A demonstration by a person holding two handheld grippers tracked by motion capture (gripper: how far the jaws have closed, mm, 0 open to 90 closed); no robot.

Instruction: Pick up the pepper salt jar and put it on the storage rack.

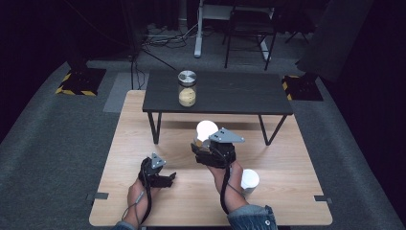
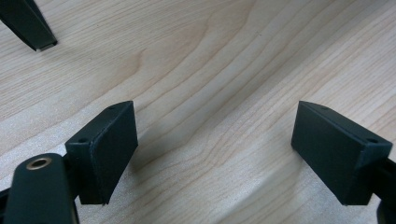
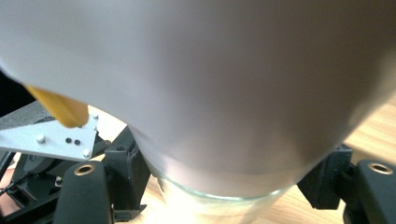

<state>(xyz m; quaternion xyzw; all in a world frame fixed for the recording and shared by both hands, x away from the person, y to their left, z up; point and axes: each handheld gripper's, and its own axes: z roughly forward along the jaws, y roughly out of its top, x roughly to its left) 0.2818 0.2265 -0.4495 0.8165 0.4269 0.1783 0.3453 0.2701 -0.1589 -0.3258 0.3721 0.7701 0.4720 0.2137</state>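
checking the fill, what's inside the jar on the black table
The jar holds a yellowish filling in roughly its lower half; what it is cannot be told. Its metal lid covers the top.

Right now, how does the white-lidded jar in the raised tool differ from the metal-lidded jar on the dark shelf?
The white-lidded glass jar is clamped in the right tool and held above the wooden table; the metal-lidded glass jar stands untouched on the black shelf. The first lid is white, the second silver. The second holds yellowish filling; the first's contents can't be told. Both are glass.
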